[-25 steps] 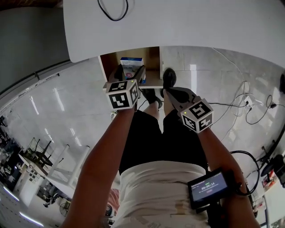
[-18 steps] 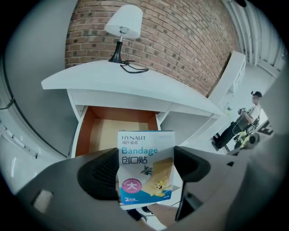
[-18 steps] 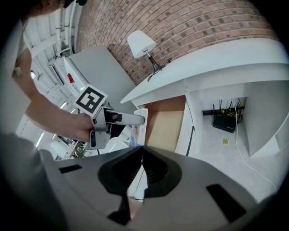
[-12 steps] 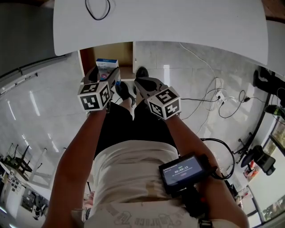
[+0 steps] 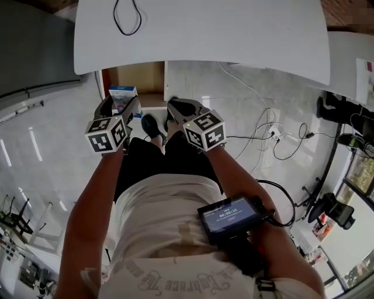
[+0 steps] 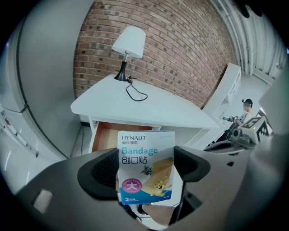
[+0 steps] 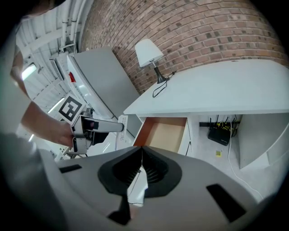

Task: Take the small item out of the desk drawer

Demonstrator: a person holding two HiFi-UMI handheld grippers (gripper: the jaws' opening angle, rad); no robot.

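1. Left claw (image 6: 146, 170) pinches the bandage box (image 6: 146, 166) by its two side edges. The box is upright, with its printed face toward that claw's camera.
2. Bandage box is out of the drawer (image 6: 104, 136) and held in the air in front of it, well apart from it.
3. Drawer stands pulled open under the white table (image 5: 222, 29), showing its wooden inside.
4. Right claw (image 7: 141, 163) has its jaws pressed together with nothing between them. It is held just beside the left claw and points toward the drawer.
5. On the table, a white-shaded lamp (image 6: 128, 45) stands near the far edge, and its black cable (image 5: 127, 16) lies looped on the top.
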